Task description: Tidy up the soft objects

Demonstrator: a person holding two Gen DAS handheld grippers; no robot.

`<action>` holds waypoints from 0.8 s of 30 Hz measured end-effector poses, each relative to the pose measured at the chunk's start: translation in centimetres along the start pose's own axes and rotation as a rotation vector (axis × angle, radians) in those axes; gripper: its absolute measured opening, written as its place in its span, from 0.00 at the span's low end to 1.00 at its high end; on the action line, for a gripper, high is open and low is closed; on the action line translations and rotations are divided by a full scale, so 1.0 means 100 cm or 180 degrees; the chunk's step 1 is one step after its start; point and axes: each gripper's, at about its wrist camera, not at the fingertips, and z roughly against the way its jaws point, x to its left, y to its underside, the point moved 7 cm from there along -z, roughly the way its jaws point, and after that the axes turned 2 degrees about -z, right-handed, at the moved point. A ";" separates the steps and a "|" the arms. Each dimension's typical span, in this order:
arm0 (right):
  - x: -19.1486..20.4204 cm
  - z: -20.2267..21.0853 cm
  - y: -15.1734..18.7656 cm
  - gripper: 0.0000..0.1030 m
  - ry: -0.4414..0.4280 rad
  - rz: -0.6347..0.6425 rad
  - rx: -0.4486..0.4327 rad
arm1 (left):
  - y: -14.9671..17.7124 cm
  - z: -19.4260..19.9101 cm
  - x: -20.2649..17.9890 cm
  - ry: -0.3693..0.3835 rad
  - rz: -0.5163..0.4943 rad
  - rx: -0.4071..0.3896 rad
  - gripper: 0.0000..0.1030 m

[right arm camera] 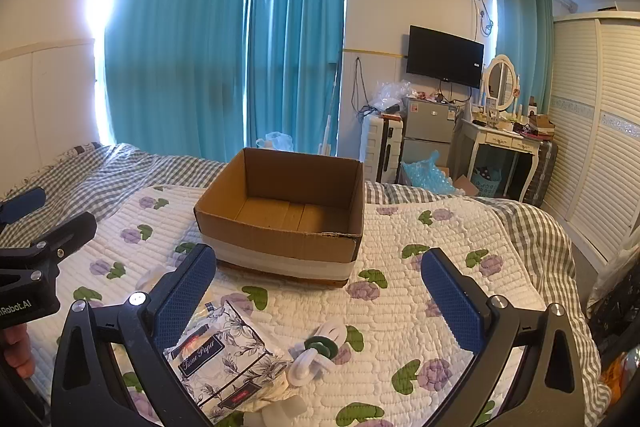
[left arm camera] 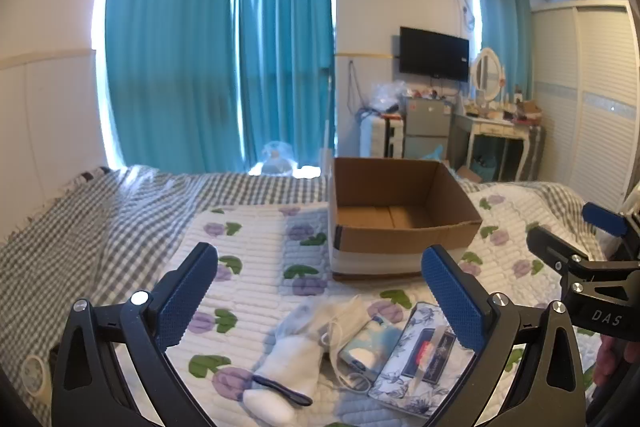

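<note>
1. Two grippers, both yours, both with jaws spread wide and nothing between the blue pads. Left gripper (left arm camera: 320, 291) hangs low over the bed; right gripper (right arm camera: 320, 291) likewise.
2. Cardboard box (left arm camera: 400, 227) sits open-topped on the floral quilt (left arm camera: 256, 247), ahead of both grippers. Inside shows only bare cardboard floor. White tape band wraps its lower front.
3. In your left view the soft items lie on the quilt, nearer to you than the box, between the two fingers: a white sock (left arm camera: 288, 367) with a dark strip lying across its toe end, a face mask (left arm camera: 344, 319) touching its right side, a small light-blue tissue pack (left arm camera: 368, 343) just beside that, then the floral tissue pack (left arm camera: 424, 355) at the far right of the row, partly behind the right finger.
4. In your right view the floral tissue pack (right arm camera: 228, 359), labelled "Tissue Paper", lies near the left finger, partly behind it. Just right of it sits a small white-and-green bundle (right arm camera: 320, 351); cannot tell what it is. More white pieces at the bottom edge, cut off.
5. Each camera catches the other gripper at its frame edge: right one at the right edge of the left view (left arm camera: 592, 267), left one at the left edge of the right view (right arm camera: 36, 259).
6. Grey checked bedspread (left arm camera: 80, 219) lies under the quilt. Teal curtains (right arm camera: 208, 39) behind.
</note>
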 end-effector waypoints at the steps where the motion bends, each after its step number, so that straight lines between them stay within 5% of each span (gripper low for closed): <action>1: 0.000 0.000 0.000 1.00 0.0001 0.0000 0.0000 | 0.000 0.000 0.000 -0.0001 0.0001 0.0000 1.00; 24: 0.002 -0.004 0.002 1.00 -0.0006 -0.0007 0.0034 | 0.001 0.000 -0.002 -0.0010 -0.0024 0.0033 1.00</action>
